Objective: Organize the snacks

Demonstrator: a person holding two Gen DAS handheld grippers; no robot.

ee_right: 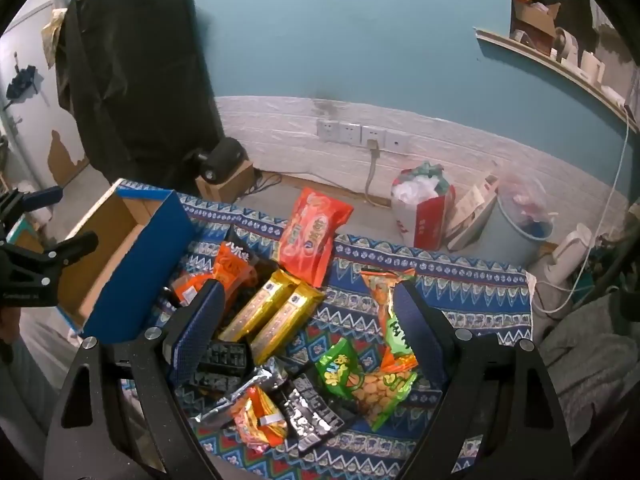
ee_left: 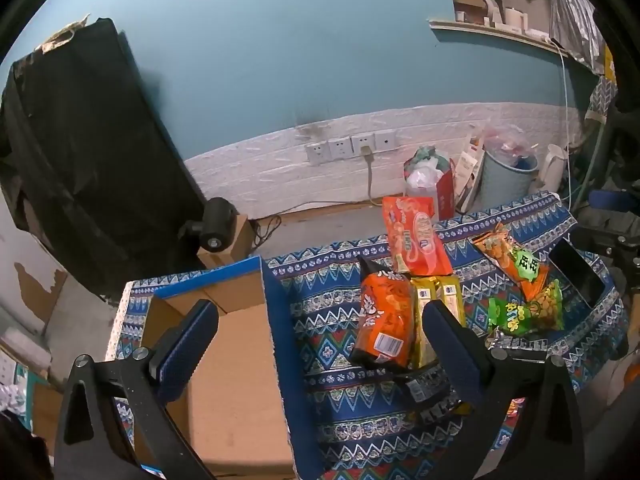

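A: On the patterned cloth point(ee_right: 460, 280), where do the snacks lie against the two tongs?

B: The right gripper point(ee_right: 310, 320) hangs spread wide and empty above the pile. The two gold packs point(ee_right: 276, 312) lie side by side between its fingers, nearer the left one. The green peanut bag point(ee_right: 360, 380) sits low toward the right finger, touching the orange-and-green bag point(ee_right: 390, 320).

A: And the left one?

B: The left gripper point(ee_left: 320, 322) is also spread wide, holding nothing. Its left finger hangs over the open box point(ee_left: 224, 344); its right finger is in front of the gold packs point(ee_left: 436, 300). The orange bag point(ee_left: 382, 320) lies between the fingers, just right of the box's blue wall.

A: Anything farther back?

B: A red-orange pack point(ee_left: 416, 236) lies at the cloth's far edge.
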